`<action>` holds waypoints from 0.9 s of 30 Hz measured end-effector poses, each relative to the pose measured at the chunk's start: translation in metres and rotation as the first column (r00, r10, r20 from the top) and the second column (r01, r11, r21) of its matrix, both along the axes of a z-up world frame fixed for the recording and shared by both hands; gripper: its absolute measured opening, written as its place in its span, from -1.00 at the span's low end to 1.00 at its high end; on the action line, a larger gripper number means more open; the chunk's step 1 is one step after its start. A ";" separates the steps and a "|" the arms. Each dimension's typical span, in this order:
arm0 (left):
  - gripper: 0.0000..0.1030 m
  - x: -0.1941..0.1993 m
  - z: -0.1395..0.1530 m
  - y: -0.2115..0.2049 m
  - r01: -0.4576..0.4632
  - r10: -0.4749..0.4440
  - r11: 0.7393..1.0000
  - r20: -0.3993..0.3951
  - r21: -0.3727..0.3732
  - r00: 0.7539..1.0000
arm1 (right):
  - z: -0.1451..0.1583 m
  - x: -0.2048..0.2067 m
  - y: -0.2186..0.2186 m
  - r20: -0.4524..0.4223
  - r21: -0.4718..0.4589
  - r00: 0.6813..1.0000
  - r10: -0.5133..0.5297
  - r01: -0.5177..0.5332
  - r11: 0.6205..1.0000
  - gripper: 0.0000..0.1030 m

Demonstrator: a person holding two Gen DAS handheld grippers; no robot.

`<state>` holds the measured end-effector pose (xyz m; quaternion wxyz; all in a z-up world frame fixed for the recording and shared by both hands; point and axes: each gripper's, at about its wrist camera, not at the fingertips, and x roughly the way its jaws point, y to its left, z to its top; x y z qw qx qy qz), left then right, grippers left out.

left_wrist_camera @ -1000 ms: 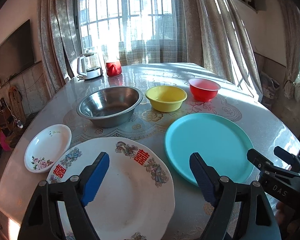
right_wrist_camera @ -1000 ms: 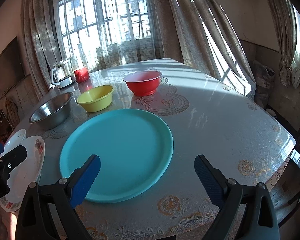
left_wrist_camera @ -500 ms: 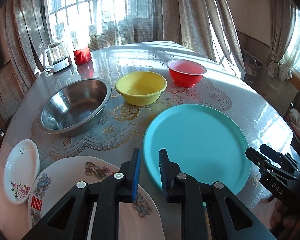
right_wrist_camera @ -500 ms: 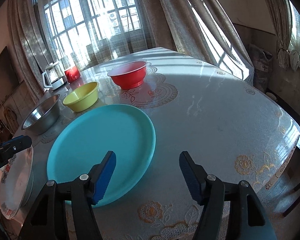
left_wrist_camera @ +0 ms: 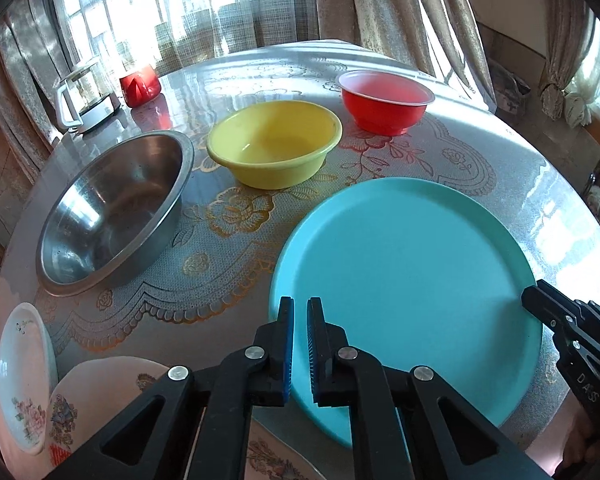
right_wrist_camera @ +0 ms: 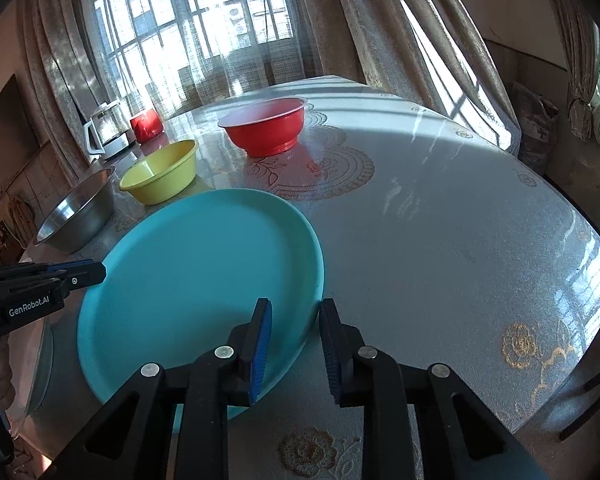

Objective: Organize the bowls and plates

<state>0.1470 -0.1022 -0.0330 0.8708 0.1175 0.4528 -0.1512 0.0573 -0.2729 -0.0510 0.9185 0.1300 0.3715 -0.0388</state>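
A large teal plate lies flat on the round table, also in the right wrist view. My left gripper is nearly shut, its pads a narrow gap apart over the plate's left rim, gripping nothing that I can see. My right gripper is partly open, its jaws straddling the plate's near right rim. Behind stand a steel bowl, a yellow bowl and a red bowl. A small floral plate and a large floral plate lie at the near left.
A glass kettle and a red cup stand at the table's far left edge. Curtains and a window lie behind. The table drops off at its right edge, with a chair beyond.
My left gripper closed from wide open to nearly shut and moved right from the floral plate to the teal plate's left rim. My right gripper narrowed and moved to the plate's right rim.
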 end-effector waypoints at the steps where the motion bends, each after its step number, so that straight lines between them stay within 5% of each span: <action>1: -0.89 0.003 -0.001 0.001 -0.007 0.007 1.000 -0.003 0.005 1.000 | 0.000 0.001 0.001 0.001 0.002 1.000 0.004 -0.004 1.000 -0.73; 11: -0.92 0.019 -0.007 0.015 -0.065 0.066 0.998 -0.037 0.025 0.997 | 0.003 0.017 0.018 0.006 -0.051 0.999 0.043 -0.043 0.998 -0.73; 19: -0.92 0.011 0.002 0.030 -0.104 0.104 0.994 -0.003 -0.042 0.995 | 0.001 0.023 0.027 -0.005 -0.094 0.999 0.051 -0.051 0.994 -0.72; 27: -0.92 -0.011 0.019 0.065 -0.186 0.194 0.973 0.045 -0.133 0.980 | 0.001 0.020 0.027 -0.015 -0.110 0.999 0.040 -0.041 0.993 -0.41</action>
